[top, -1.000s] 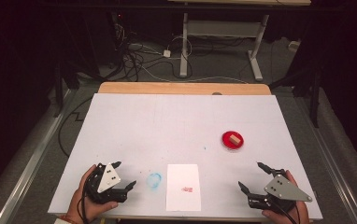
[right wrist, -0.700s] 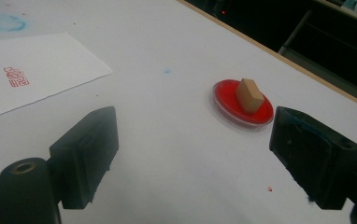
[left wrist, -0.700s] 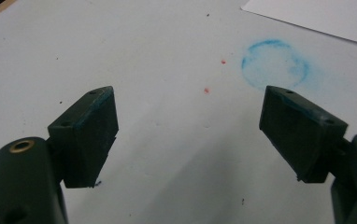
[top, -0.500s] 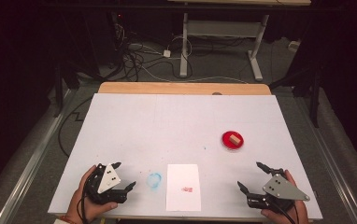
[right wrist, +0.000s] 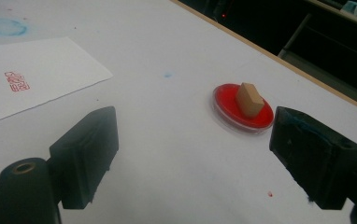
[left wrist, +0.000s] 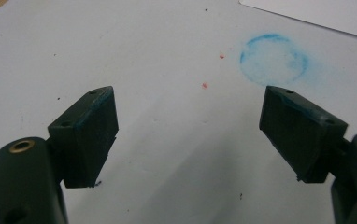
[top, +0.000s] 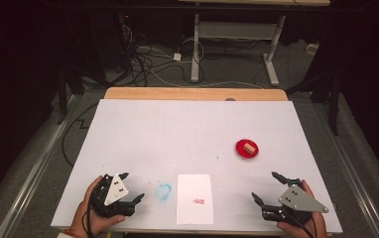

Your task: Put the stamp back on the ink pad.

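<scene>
Here we see wooden stamp block (top: 249,147) sitting in red ink pad dish (top: 247,150), right of paper sheet (top: 194,197) bearing red imprint (top: 198,201). We judge next grasp needs jaws square on block's sides, dish undisturbed. Right claw (top: 268,188) spread wide, empty, near desk (top: 187,129) front edge. Left claw (top: 130,186) likewise spread, empty, beside blue ring smudge (top: 163,191).
</scene>
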A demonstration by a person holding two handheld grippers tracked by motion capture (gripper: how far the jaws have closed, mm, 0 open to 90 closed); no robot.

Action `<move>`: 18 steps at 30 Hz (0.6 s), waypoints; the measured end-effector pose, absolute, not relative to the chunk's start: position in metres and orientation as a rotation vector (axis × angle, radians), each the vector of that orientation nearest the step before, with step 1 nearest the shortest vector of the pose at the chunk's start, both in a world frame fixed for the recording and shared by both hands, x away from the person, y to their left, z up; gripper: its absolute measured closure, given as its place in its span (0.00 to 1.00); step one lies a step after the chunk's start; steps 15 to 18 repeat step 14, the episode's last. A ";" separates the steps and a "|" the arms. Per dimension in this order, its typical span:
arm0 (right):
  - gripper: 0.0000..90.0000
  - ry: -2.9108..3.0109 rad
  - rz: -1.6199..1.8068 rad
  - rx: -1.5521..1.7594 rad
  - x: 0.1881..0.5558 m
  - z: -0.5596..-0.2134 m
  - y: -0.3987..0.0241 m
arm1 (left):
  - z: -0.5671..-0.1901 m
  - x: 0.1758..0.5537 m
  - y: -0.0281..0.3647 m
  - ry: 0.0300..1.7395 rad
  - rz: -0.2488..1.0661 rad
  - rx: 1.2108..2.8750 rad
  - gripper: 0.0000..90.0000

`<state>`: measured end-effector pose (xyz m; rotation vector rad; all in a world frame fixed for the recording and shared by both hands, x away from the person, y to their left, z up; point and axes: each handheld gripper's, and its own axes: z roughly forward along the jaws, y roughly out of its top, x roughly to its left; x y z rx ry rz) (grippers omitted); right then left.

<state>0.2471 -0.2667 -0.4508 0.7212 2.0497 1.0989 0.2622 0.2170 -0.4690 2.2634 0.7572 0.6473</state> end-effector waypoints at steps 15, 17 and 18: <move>0.18 2.044 1.109 0.723 0.244 -0.450 -0.269 | -0.469 0.265 0.213 0.760 0.653 2.278 0.21; 0.18 2.044 1.109 0.723 0.244 -0.450 -0.269 | -0.469 0.265 0.213 0.760 0.653 2.278 0.21; 0.18 2.044 1.109 0.723 0.244 -0.450 -0.269 | -0.469 0.265 0.213 0.760 0.653 2.278 0.21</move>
